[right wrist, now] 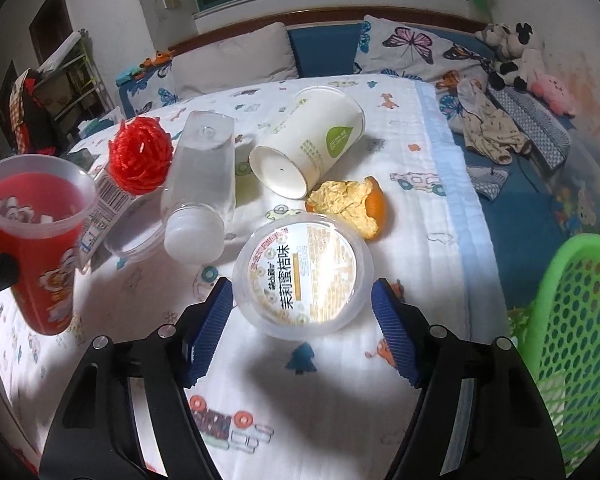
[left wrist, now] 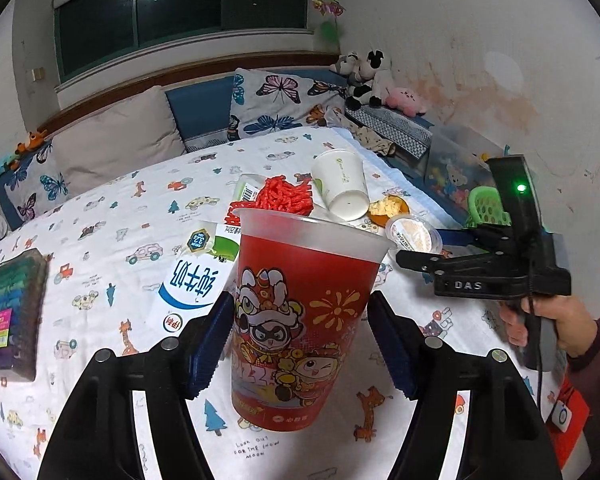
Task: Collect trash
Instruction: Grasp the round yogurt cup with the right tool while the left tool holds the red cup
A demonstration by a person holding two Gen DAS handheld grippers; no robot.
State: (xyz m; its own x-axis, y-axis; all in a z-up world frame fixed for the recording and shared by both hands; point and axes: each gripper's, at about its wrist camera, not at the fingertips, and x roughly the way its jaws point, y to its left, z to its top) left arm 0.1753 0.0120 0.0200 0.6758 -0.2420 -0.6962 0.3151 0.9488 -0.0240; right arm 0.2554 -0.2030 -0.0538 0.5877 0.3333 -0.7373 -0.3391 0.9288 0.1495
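My left gripper (left wrist: 300, 336) is shut on a red cartoon-printed plastic cup (left wrist: 300, 320) and holds it upright above the bed; the cup also shows in the right wrist view (right wrist: 36, 240). My right gripper (right wrist: 302, 328) is open, its pads on either side of a round clear jelly tub (right wrist: 304, 276) without touching it. Behind the tub lie an orange peel (right wrist: 352, 204), a tipped white paper cup (right wrist: 312, 140), a clear plastic cup (right wrist: 200, 184), red netting (right wrist: 140, 156) and a milk carton (left wrist: 196, 276).
A green mesh basket (right wrist: 572, 340) stands at the right edge of the bed. A dark packet (left wrist: 12, 312) lies at the left. Pillows (left wrist: 116, 140) and plush toys (left wrist: 368, 76) line the far side by the wall.
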